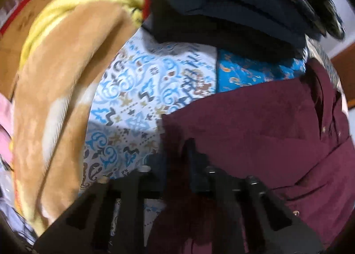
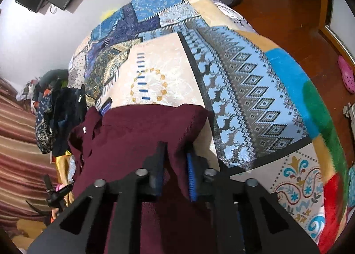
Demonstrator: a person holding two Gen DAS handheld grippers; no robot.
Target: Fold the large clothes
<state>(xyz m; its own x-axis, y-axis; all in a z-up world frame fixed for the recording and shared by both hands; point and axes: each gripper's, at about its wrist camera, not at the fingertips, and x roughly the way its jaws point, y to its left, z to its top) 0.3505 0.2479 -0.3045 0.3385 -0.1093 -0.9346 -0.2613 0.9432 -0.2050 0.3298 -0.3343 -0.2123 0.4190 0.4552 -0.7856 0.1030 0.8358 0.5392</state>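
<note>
A maroon button shirt (image 1: 266, 125) lies on a patterned bedspread (image 1: 142, 90); it also shows in the right wrist view (image 2: 137, 129) with its collar at the left. My left gripper (image 1: 177, 156) is shut on the shirt's left edge, with cloth hanging between the fingers. My right gripper (image 2: 176, 156) is shut on a fold of the shirt at its right edge, the blue pads (image 2: 191, 178) pressing the cloth. The bedspread (image 2: 244, 90) spreads out beyond the shirt.
A tan and yellow blanket (image 1: 55, 103) lies to the left of the shirt. Folded dark clothes (image 1: 233, 5) are stacked behind it. A heap of clothes (image 2: 55, 110) sits at the bed's left. A wooden floor (image 2: 288, 14) with a pink shoe (image 2: 346, 74) lies to the right.
</note>
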